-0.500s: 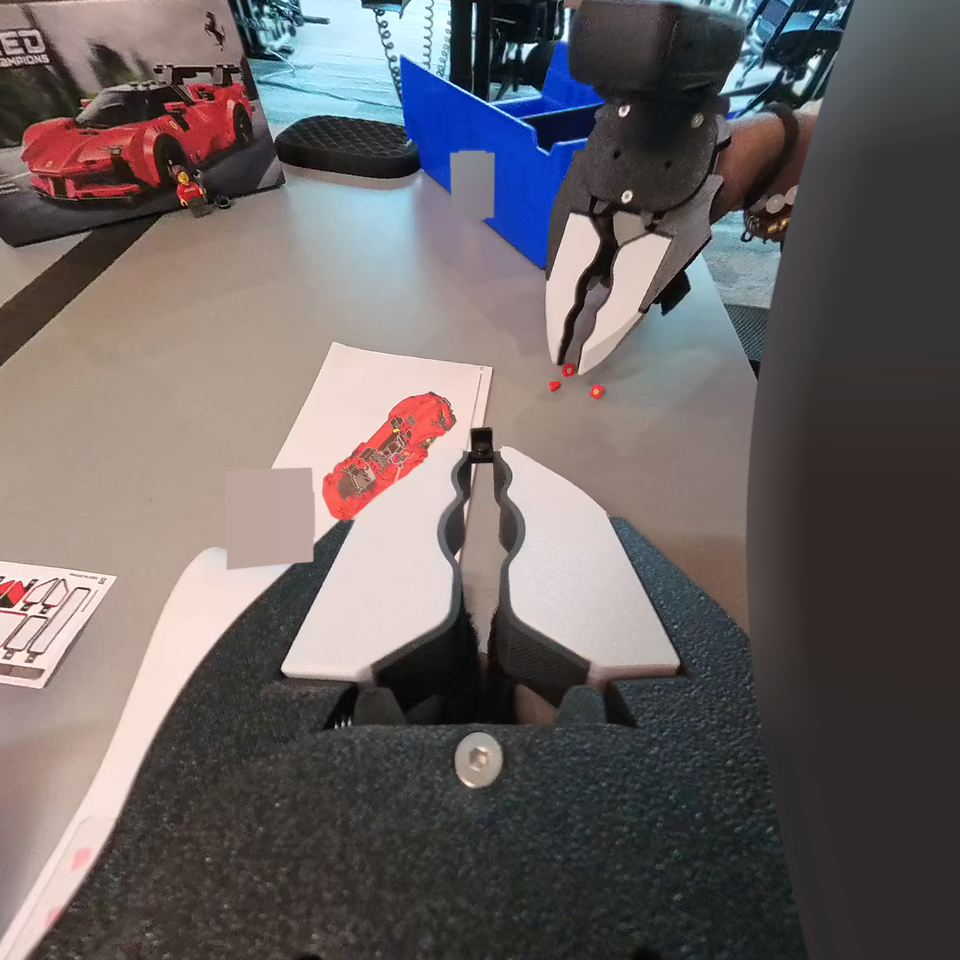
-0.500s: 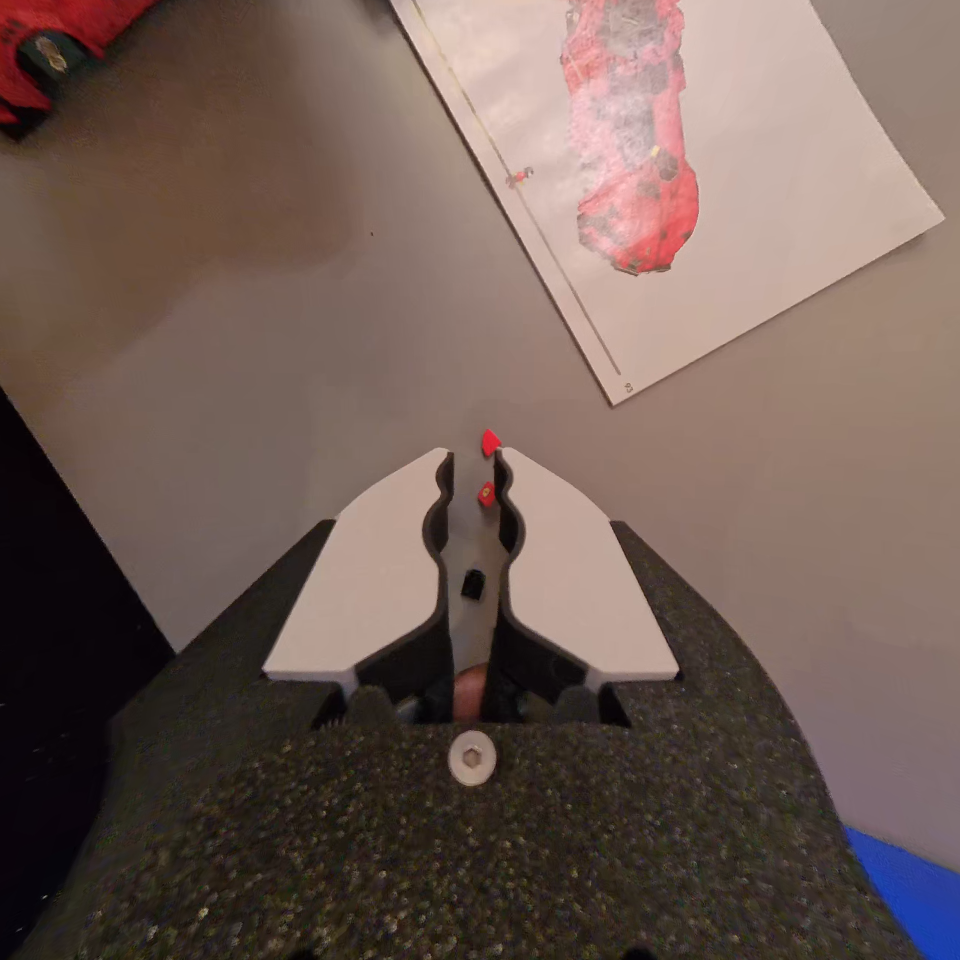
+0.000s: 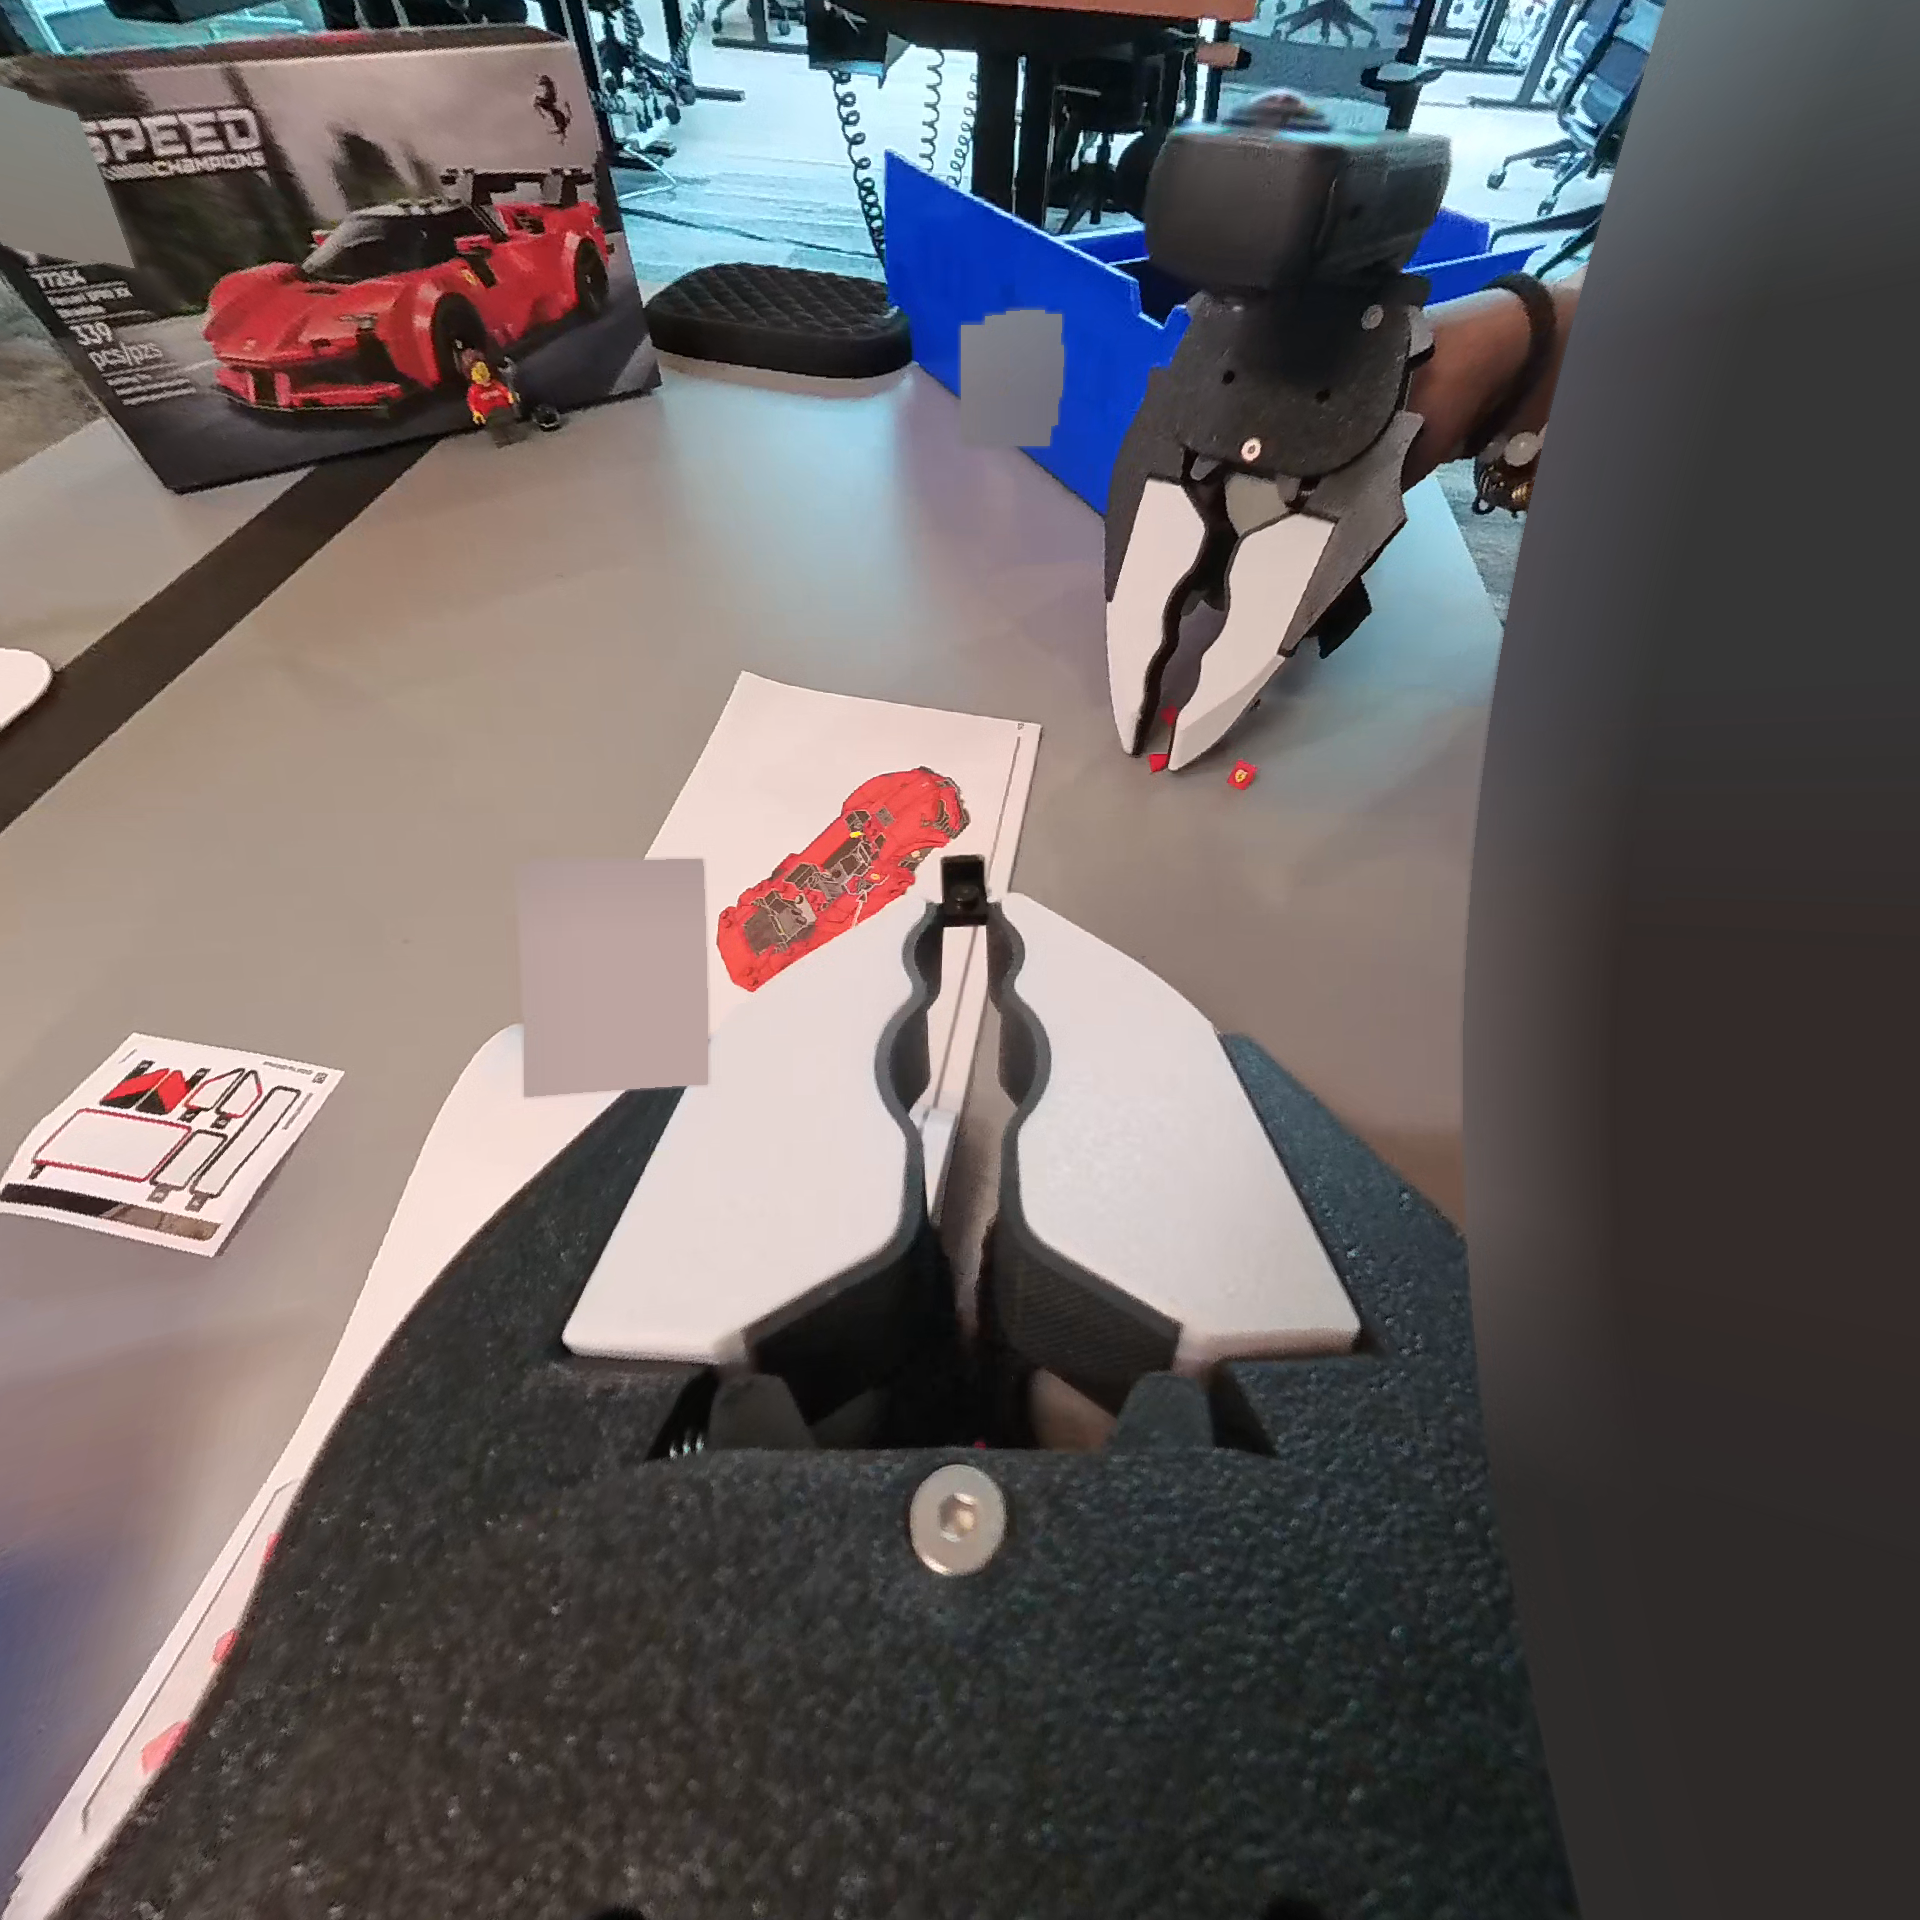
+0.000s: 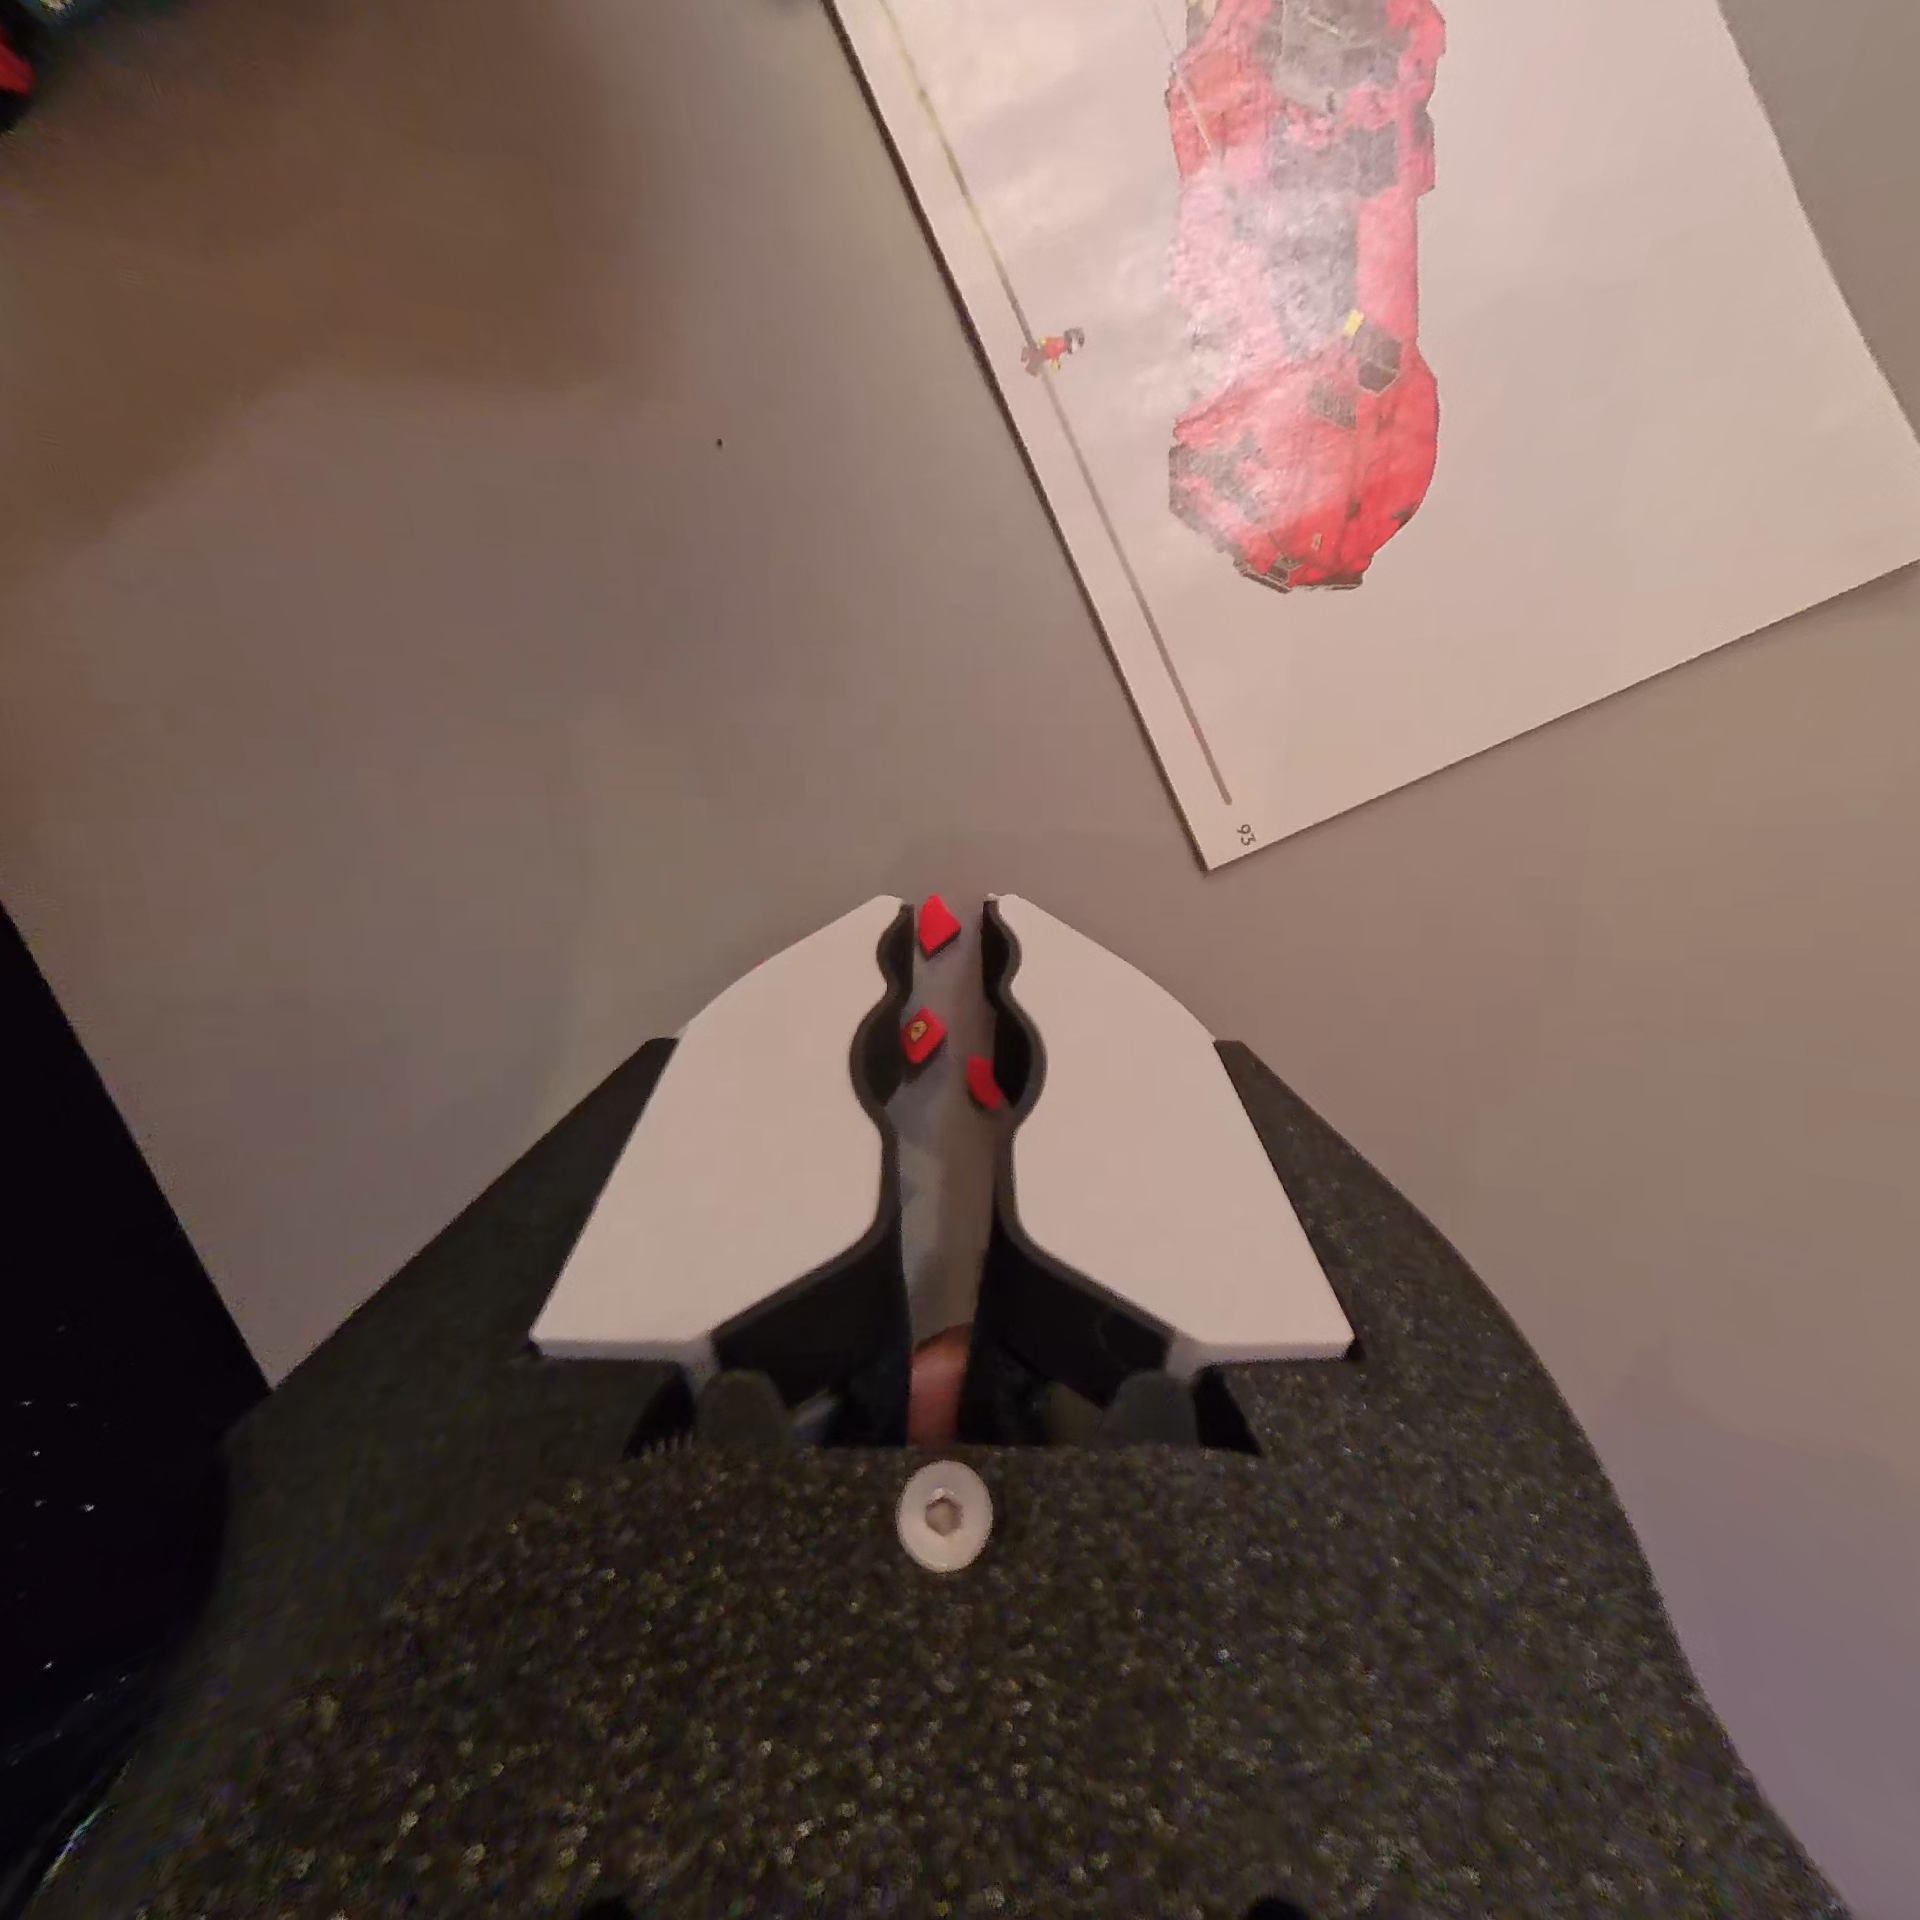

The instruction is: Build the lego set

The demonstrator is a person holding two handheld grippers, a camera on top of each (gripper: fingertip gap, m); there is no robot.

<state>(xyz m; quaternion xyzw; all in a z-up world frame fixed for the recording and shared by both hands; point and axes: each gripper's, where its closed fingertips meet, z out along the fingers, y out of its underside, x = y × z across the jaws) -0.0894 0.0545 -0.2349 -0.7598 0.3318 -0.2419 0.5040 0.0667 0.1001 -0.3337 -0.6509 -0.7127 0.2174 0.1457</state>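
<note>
My left gripper point(image 3: 964, 902) is shut on a small black Lego piece point(image 3: 964, 881) and holds it above the instruction page point(image 3: 831, 758), which shows a red car. My right gripper point(image 4: 943, 906) points down at the grey table point(image 4: 520, 623), its jaws a narrow gap apart. A small red piece point(image 4: 938, 923) lies between its tips. Two more red pieces point(image 4: 922, 1035) point(image 4: 982, 1081) lie on the table farther back between the fingers. In the left wrist view the right gripper point(image 3: 1164, 750) stands at the upper right, tips on the table among the red pieces point(image 3: 1238, 775).
The Lego box point(image 3: 332, 260) with a minifigure point(image 3: 490, 395) in front stands at the back left. A blue bin point(image 3: 1018, 281) and a black pad point(image 3: 774, 317) are at the back. A sticker sheet point(image 3: 166, 1143) lies at the left. A dark blurred mass point(image 3: 1714, 935) fills the right edge. The grippers' ends are close to 20 cm from one another.
My right gripper has slid forward over the red pieces: the one just beyond its tips now lies between them. My left gripper still holds the black piece, its view shifted slightly.
</note>
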